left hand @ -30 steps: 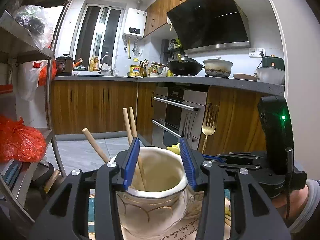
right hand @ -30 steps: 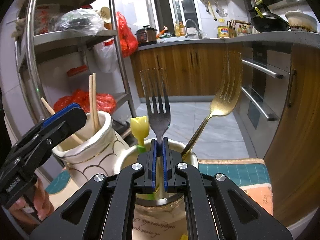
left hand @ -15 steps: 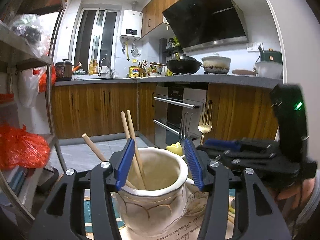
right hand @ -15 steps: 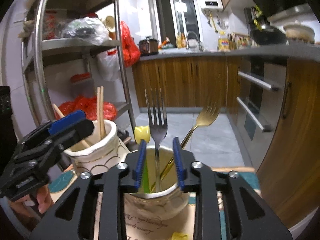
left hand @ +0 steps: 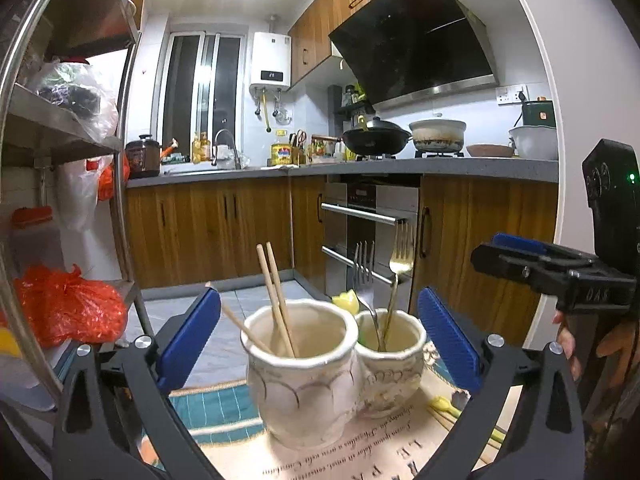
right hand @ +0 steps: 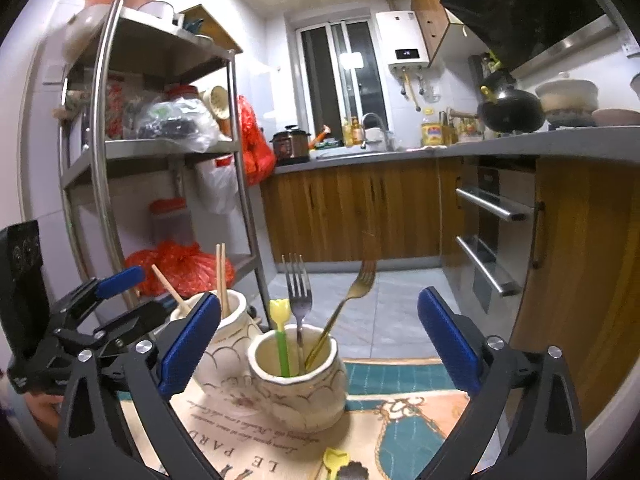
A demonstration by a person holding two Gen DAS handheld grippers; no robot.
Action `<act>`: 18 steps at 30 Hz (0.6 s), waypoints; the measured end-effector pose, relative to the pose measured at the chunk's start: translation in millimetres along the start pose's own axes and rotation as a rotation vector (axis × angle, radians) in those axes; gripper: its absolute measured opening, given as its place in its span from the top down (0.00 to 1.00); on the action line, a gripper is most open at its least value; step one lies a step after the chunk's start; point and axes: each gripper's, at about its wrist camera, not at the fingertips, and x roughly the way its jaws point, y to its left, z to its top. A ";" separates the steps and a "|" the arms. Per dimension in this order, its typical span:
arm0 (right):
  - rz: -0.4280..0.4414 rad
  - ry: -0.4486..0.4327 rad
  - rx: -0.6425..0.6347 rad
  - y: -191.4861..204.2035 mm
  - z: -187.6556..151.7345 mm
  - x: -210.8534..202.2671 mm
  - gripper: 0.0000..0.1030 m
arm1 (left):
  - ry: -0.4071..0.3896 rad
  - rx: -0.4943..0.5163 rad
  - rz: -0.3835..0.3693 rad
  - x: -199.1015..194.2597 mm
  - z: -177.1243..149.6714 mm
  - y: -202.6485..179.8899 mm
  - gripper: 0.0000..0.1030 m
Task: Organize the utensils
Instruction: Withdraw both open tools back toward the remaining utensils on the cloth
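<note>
Where jars (right hand: 298, 384) touch, steel rack (right hand: 160, 148) behind (bags (right hand: 180, 268) below)

A home kitchen. Wooden cabinets (left hand: 208, 228), a built-in oven (left hand: 370, 232) and range hood (left hand: 416, 44) line the far wall. A wok (left hand: 376, 138) sits, seemingly, on the hob.

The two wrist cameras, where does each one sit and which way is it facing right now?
Left wrist: on the left gripper, facing the chopstick jar; its open jaws, the right gripper and a hand show.
Right wrist: on the right gripper, facing the fork jar; its open jaws and the left gripper show.
Shared: both jars, silver fork, gold fork.
</note>
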 end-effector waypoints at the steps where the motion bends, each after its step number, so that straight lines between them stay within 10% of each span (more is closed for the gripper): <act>1: -0.006 0.001 0.001 0.2 -0.3 -1.7 0.05 | 0.007 -0.003 0.002 -2.1 -0.7 -0.5 0.05; 18: -0.105 0.175 -0.016 -7.0 -45.1 -28.4 0.05 | 0.151 -0.033 0.003 -35.8 -41.4 -17.7 0.05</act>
